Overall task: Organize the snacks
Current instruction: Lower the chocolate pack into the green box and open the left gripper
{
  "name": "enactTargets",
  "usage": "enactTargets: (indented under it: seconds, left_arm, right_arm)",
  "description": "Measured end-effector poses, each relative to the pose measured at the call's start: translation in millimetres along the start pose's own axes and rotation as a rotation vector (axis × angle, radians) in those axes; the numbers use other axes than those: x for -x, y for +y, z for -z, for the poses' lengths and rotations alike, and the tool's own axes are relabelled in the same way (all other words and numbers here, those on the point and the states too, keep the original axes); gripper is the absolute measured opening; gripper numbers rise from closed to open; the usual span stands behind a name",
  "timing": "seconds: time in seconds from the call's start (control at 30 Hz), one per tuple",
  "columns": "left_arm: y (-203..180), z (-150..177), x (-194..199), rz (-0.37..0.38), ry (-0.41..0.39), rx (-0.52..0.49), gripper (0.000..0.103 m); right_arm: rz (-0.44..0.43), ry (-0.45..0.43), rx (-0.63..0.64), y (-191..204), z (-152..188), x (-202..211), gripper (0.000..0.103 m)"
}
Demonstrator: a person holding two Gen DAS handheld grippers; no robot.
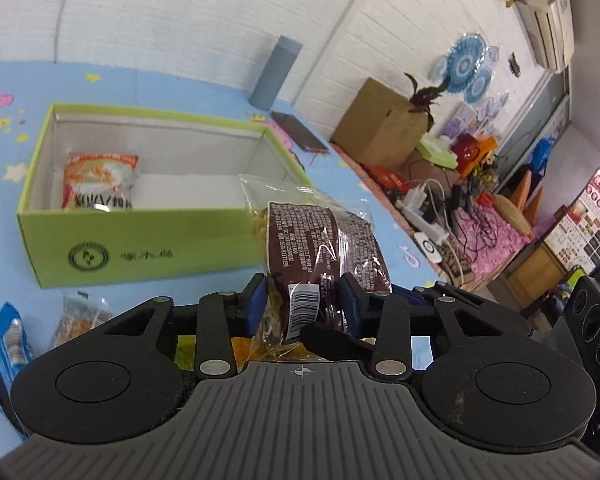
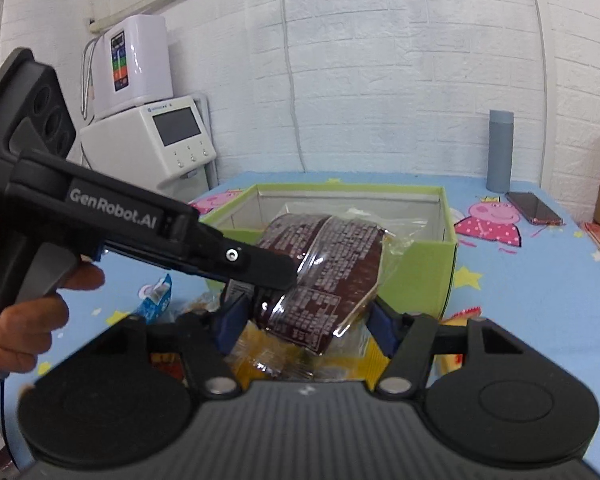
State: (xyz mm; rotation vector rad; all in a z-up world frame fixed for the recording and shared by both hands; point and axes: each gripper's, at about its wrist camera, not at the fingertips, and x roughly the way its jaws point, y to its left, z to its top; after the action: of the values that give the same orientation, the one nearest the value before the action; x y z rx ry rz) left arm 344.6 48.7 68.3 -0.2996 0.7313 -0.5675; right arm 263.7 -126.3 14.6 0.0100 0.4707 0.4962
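Two hand-held grippers grasp one brown snack bag [image 1: 328, 248] just in front of the green box [image 1: 140, 236] on the blue tablecloth [image 2: 540, 280]. The left gripper [image 1: 304, 300] pinches the bag's lower end narrowly; the right gripper [image 2: 306, 316] clamps its wider body. Inside the box lies an orange packet [image 1: 100, 180], at its left end.

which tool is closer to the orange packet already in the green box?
Left. The left tool, shut on the brown snack bag, sits just outside the green box near the orange packet. The right tool hangs farther back, clamping the same bag.
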Motion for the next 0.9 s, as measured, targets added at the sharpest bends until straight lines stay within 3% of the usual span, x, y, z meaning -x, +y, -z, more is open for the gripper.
enactTargets:
  seconds: [0.17, 0.27, 0.47, 0.53, 0.6, 0.63, 0.67, 0.9]
  left_arm:
    - [-1.0, -56.0, -15.1, -0.056, -0.055, -0.048, 0.023]
    - [10.6, -83.7, -35.9, -0.090, -0.049, -0.041, 0.023]
    - [50.5, -100.4, -82.9, -0.126, 0.016, 0.025, 0.026]
    - [61.2, -97.0, -88.6, -0.133, 0.031, 0.055, 0.045]
    - [64.3, -91.9, -78.3, -0.131, -0.002, 0.062, 0.062]
    - [63.0, -89.0, -69.7, -0.130, -0.025, 0.052, 0.066]
    - [59.6, -85.9, -61.3, -0.132, -0.045, 0.037, 0.066]
    - [24.7, -40.8, -16.9, -0.076, -0.082, -0.009, 0.073]
  right_arm:
    - [0.012, -0.019, 0.044, -21.6, -52.5, -34.8, 0.065]
    - [0.011, 0.005, 0.056, -33.9, -77.3, -67.3, 0.065]
    - [-0.004, 0.107, 0.031, -55.2, -84.9, -131.9, 0.069]
    - [-0.002, 0.116, 0.009, -62.2, -81.9, -141.7, 0.074]
    - [0.012, 0.103, -0.009, -68.3, -80.2, -134.2, 0.080]
    - [0.010, 0.084, -0.018, -70.1, -79.4, -125.3, 0.088]
    - [0.011, 0.057, -0.023, -70.7, -77.8, -111.9, 0.095]
    - [0.049, -0.039, -0.040, -61.9, -40.3, -15.4, 0.099]
